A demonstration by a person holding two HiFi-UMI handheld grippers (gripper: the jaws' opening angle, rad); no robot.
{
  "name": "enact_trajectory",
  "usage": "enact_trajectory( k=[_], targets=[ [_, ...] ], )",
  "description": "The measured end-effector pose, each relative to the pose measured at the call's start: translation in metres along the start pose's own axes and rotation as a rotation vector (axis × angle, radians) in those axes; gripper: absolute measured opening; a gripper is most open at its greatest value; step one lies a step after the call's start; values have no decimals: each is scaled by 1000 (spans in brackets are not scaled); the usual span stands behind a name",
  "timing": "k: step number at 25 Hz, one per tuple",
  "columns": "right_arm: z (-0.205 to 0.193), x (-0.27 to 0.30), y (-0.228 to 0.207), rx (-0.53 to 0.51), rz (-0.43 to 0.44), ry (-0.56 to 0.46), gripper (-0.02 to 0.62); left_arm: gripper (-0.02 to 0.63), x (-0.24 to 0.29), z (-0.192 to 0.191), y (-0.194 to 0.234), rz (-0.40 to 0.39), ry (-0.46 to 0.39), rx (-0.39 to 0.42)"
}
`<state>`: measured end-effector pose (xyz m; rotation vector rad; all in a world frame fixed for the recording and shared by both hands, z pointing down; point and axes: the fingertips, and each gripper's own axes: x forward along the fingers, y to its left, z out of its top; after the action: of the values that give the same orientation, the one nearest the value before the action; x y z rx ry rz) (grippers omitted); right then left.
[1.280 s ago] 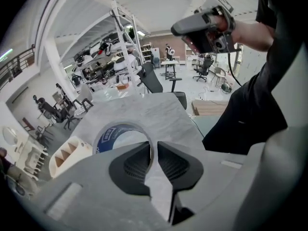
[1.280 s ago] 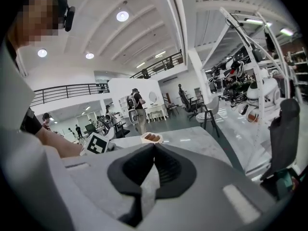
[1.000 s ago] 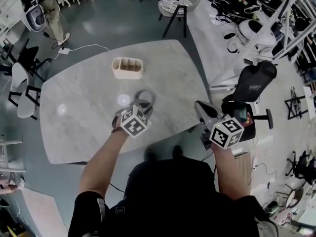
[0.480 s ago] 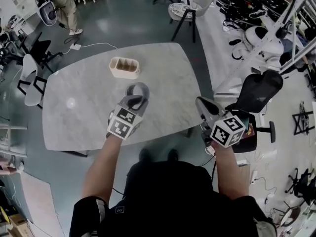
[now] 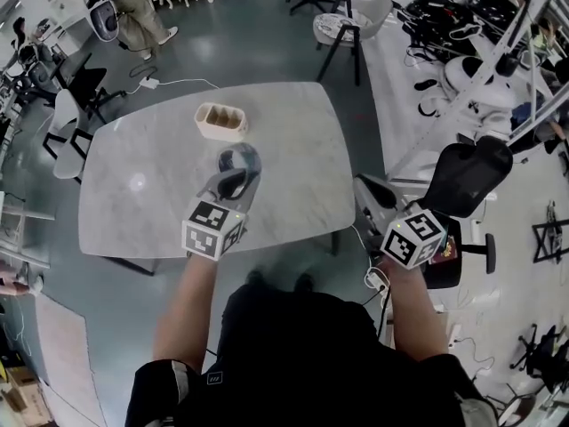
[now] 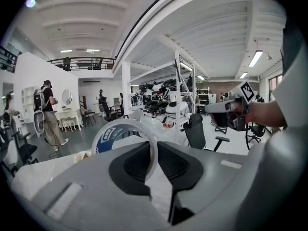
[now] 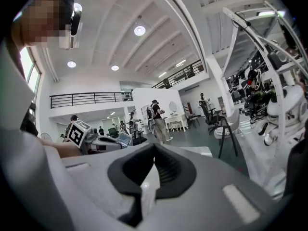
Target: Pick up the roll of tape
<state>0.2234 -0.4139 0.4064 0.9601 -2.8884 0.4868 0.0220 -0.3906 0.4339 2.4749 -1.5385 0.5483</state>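
The roll of tape (image 5: 242,159) is a pale ring with a blue label inside, held up above the marble table (image 5: 133,212). My left gripper (image 5: 235,179) is shut on its rim. In the left gripper view the ring's wall (image 6: 126,124) stands pinched between the two dark pads, with the left gripper (image 6: 155,150) pointing slightly down. My right gripper (image 5: 366,190) hovers off the table's right edge, shut with nothing in it. Its pads meet at the tips in the right gripper view (image 7: 153,150), where the left gripper (image 7: 103,142) also shows at the left.
A beige compartment holder (image 5: 221,121) stands near the table's far edge. A black office chair (image 5: 467,181) is to the right of the table, by my right hand. More chairs (image 5: 67,118) stand at the left, and a person (image 5: 133,7) walks far behind.
The left gripper has risen off the tabletop with the tape roll in it and rolled its wrist. The right gripper has drifted a little sideways and stays shut.
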Motion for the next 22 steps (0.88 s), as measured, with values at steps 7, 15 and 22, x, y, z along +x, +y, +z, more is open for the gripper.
enact_trajectory(
  k=[7,15,22],
  targets=[
    [41,0,8,-67,17,-73,2,54,-11,39,15,29,-112,-25],
    [70,29,36,-124,30,-130,2,54,-28,59,56,84,-193,-43],
    [69,54,53,-146,21,-127,1,54,-37,53,78,81,-196,-35]
  ],
)
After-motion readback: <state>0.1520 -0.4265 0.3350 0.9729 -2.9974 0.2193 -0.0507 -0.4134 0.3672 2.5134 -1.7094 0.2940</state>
